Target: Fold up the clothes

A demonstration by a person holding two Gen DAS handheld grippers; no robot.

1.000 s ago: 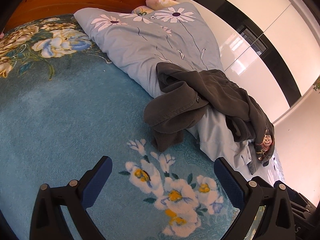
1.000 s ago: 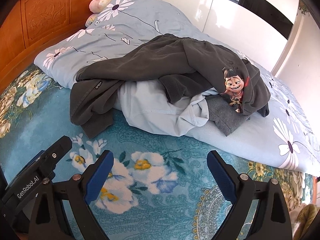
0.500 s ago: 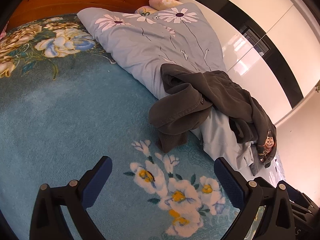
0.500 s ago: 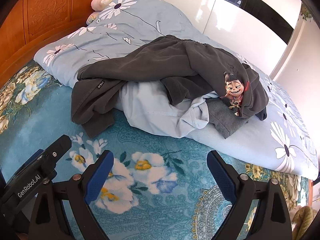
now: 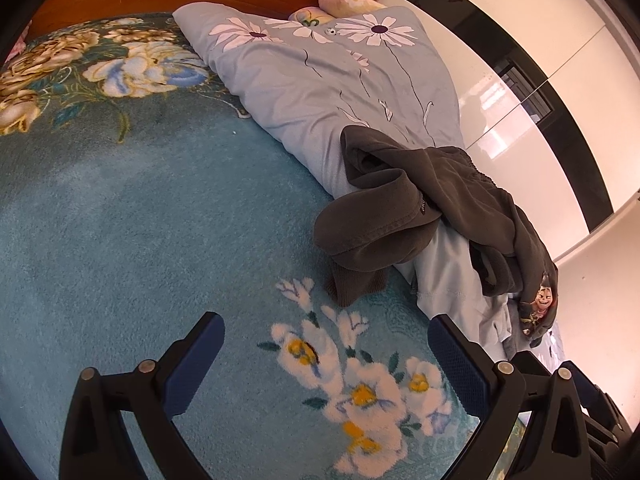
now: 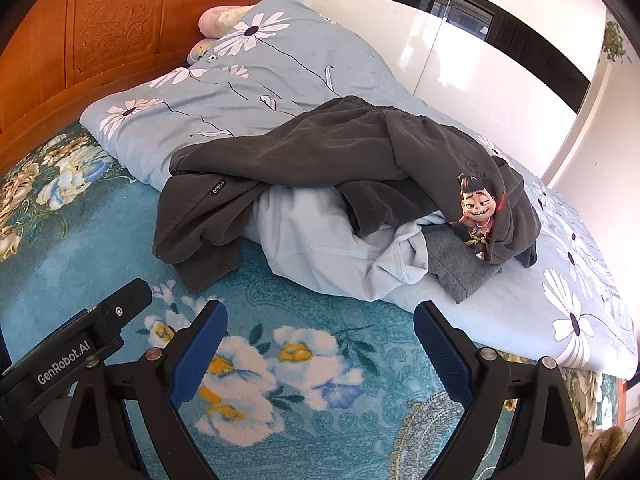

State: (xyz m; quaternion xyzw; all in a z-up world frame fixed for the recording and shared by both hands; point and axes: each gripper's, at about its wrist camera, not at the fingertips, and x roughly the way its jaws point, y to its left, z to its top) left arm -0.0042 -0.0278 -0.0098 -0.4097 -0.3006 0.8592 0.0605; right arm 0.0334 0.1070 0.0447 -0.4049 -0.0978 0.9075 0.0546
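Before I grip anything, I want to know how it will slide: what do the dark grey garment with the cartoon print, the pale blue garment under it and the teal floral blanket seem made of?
Dark grey garment with the cartoon print: matte, thick, fuzzy inside, likely cotton fleece.
Pale blue garment: smooth, thinner, stitched hem, probably jersey knit.
Teal floral blanket: short plush pile, likely synthetic.

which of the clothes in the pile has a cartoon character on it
The dark grey garment draped on top; the print is at its right end. The light blue garment beneath is plain.
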